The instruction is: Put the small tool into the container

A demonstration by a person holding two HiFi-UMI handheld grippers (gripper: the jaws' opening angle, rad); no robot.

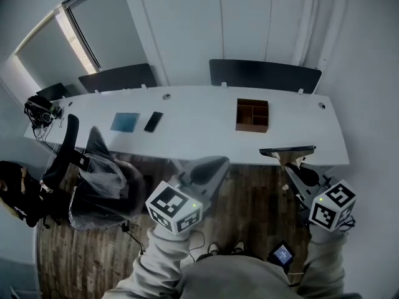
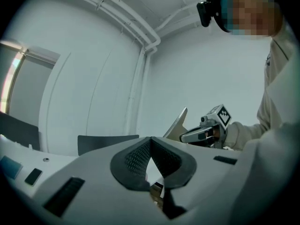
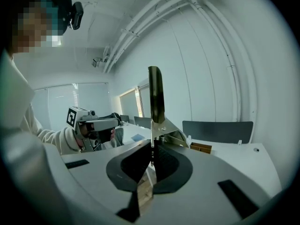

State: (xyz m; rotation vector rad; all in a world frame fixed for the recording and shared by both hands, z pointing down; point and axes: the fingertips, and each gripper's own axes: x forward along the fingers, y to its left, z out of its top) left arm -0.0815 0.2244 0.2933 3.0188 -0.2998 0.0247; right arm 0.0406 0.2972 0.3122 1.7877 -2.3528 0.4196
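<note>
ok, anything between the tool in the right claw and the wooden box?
Nothing visible. The right claw is shut on the small tool, held over the near edge of the table. Only bare white surface lies between it and the open container. The phone and blue pad sit well off left.

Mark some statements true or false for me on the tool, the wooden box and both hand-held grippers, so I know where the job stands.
1. The right hand-held gripper grips the tool. True.
2. The tool lies inside the wooden box. False: it is held in the right hand-held gripper, apart from the box.
3. The left hand-held gripper holds the phone. False: its jaws are together on nothing, and the phone lies on the table.
4. The wooden box stands on the table. True.
</note>
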